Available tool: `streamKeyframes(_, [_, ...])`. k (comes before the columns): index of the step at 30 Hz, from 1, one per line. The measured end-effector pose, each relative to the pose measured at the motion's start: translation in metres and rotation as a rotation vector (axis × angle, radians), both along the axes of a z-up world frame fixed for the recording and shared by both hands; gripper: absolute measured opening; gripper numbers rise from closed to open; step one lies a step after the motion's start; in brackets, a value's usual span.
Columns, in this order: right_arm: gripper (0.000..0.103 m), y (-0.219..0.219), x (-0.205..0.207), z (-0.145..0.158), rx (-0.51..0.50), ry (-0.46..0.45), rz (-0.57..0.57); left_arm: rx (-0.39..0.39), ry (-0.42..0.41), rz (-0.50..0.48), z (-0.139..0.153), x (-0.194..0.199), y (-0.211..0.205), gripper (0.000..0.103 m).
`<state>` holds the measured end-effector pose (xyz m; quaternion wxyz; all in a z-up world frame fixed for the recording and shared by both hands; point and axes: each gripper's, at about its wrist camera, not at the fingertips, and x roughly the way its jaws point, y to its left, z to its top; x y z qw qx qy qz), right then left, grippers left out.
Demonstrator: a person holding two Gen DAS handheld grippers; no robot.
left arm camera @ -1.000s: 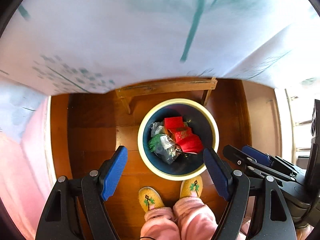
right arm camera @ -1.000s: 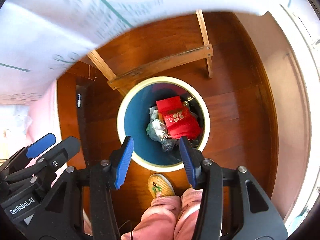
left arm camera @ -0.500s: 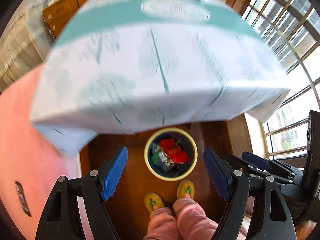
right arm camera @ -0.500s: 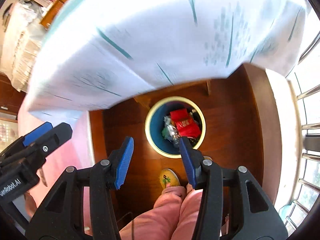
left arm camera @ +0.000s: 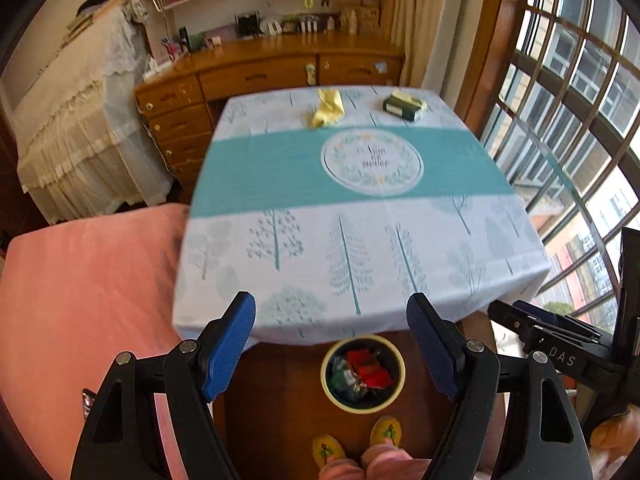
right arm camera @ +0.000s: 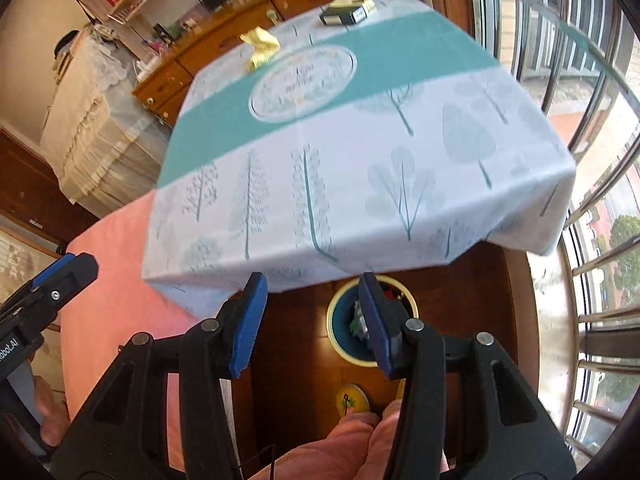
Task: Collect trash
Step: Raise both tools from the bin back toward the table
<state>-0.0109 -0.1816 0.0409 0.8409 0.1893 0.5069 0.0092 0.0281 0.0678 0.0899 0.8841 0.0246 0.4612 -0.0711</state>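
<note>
Trash: crumpled yellow wrapper (left arm camera: pixel 327 109), dark box (left arm camera: pixel 402 106) on table; both tools apart, empty.

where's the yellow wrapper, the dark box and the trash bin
yellow wrapper (left arm camera: pixel 328 109), left wrist view, middle of the crumpled sheet
dark box (left arm camera: pixel 402 106), left wrist view, its top face
trash bin (left arm camera: pixel 394 356), left wrist view, cream rim on the right

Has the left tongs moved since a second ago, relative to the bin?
Yes. The left tongs have risen: the bin looks much smaller and the tabletop, earlier overhead, now lies below.
</note>
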Motion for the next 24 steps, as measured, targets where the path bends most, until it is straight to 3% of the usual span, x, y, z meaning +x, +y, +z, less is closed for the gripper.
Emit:
streamKeyframes(6, [0.044,-0.011,0.017,0.035,0.014,-0.051,-0.008,-0.021,-0.053,0.031,0.046,0.012,0.01,0.08])
streamKeyframes(10, [0.044,-0.002,0.029,0.052,-0.003,-0.093,-0.03,-0.021,-0.082,-0.005,0.066,0.024,0.012,0.08])
streamKeyframes(18, [0.044,0.011,0.053,0.091,-0.017,-0.162,-0.139,-0.023,-0.127,-0.124,0.088,0.061,0.024,0.08])
streamKeyframes(24, [0.044,0.023,0.065,0.113,-0.047,-0.196,-0.193,-0.028,-0.146,-0.165,0.088,0.09,0.035,0.08])
